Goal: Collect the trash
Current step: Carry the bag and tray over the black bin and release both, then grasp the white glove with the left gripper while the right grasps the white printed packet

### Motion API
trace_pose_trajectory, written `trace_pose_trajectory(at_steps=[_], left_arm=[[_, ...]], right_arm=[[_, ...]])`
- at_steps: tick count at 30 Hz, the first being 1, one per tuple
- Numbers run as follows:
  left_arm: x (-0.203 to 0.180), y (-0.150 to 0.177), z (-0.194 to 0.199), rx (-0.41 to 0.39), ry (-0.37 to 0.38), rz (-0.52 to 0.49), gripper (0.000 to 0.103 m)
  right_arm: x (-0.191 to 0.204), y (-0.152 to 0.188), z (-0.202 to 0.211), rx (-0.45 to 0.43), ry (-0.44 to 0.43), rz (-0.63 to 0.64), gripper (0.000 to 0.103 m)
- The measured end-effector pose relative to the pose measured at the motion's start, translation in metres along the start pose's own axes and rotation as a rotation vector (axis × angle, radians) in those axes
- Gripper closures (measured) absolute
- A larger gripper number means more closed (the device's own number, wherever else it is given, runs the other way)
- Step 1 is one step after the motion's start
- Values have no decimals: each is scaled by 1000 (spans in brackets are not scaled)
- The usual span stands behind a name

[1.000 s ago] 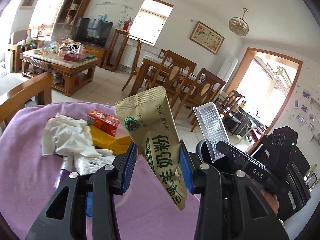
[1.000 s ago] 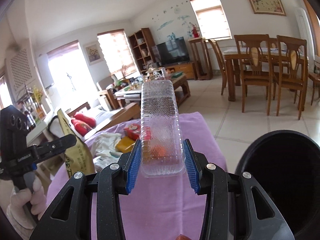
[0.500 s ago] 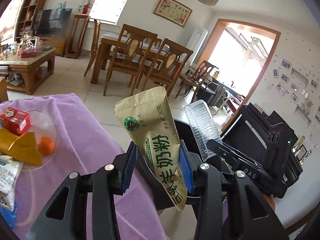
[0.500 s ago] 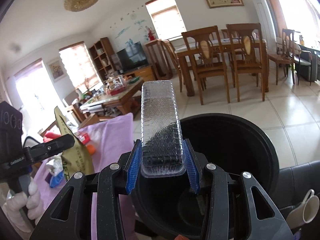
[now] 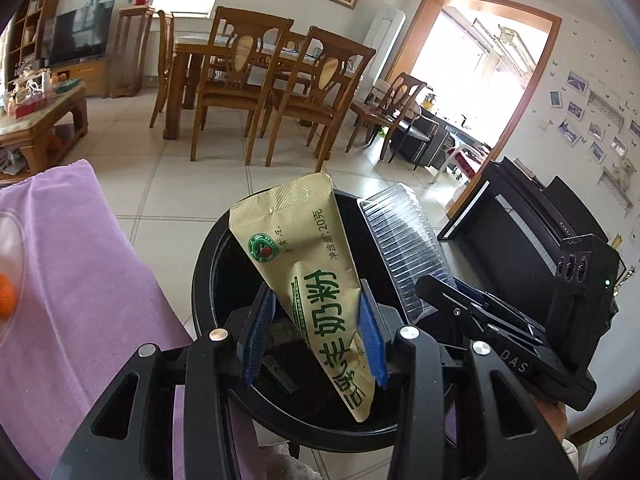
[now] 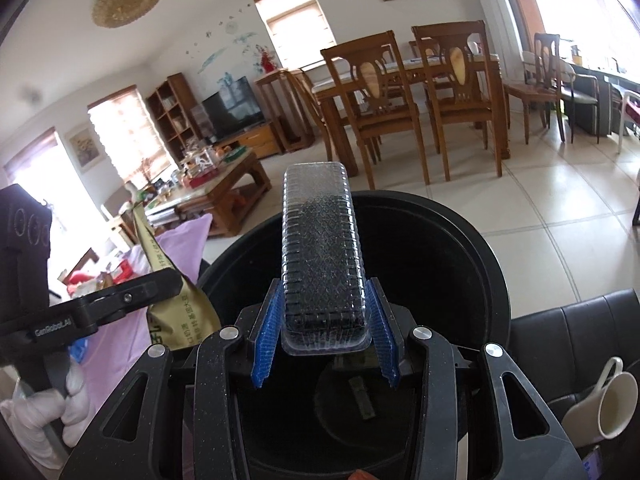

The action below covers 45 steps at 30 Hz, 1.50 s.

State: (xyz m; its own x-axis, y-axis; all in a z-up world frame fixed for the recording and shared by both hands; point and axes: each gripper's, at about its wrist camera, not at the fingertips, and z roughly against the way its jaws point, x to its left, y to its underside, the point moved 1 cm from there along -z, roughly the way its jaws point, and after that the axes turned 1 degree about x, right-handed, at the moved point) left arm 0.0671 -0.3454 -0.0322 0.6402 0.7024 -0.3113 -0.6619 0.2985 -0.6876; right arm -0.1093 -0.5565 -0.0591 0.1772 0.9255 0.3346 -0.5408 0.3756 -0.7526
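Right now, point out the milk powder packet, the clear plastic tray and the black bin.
milk powder packet [image 5: 316, 280], left wrist view, printed middle.
clear plastic tray [image 6: 320, 256], right wrist view, ribbed middle.
black bin [image 6: 472, 248], right wrist view, far right rim.

The bin [image 6: 460, 240] mouth lies open below; the purple-covered table [image 5: 80, 280] crowds its left rim, bare floor [image 6: 560, 200] beyond.

Support surface: purple cloth [image 5: 80, 280], left of black bin [image 5: 204, 280]. On cloth, left edge of left wrist view: clear dish [image 5: 12, 264] containing orange fruit [image 5: 6, 296]. Bin stands on tiled floor [image 5: 172, 184], just beside cloth edge.
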Motion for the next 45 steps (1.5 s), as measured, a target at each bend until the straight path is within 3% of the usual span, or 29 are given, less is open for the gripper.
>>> trace_pose_trajectory(at_steps=[20,23,24,27,32,34,45], left_arm=[[-19,-5,-21,40,-61,-11,58],[-19,-5,-15,30,-69,-7,31],[-20,-5,-13,17,-77,-12,24],[-22,-5,-3,-3,-81,-30,24],[-14,-3,18,-25,-75,-1,23],[-6,-1,31,-41,-80,13,13],[67,20,124,-158,-141,133,13]], right_arm=[[24,-12,-26,50,25,1,59],[27,-13,-25,48,30,9,58],[27,-12,-24,45,30,10,54],[31,-11,-20,31,39,11,43],[43,-11,-12,16,42,27,40],[53,-12,-9,3,39,37,32],[145,-16,-17,16,-47,154,32]])
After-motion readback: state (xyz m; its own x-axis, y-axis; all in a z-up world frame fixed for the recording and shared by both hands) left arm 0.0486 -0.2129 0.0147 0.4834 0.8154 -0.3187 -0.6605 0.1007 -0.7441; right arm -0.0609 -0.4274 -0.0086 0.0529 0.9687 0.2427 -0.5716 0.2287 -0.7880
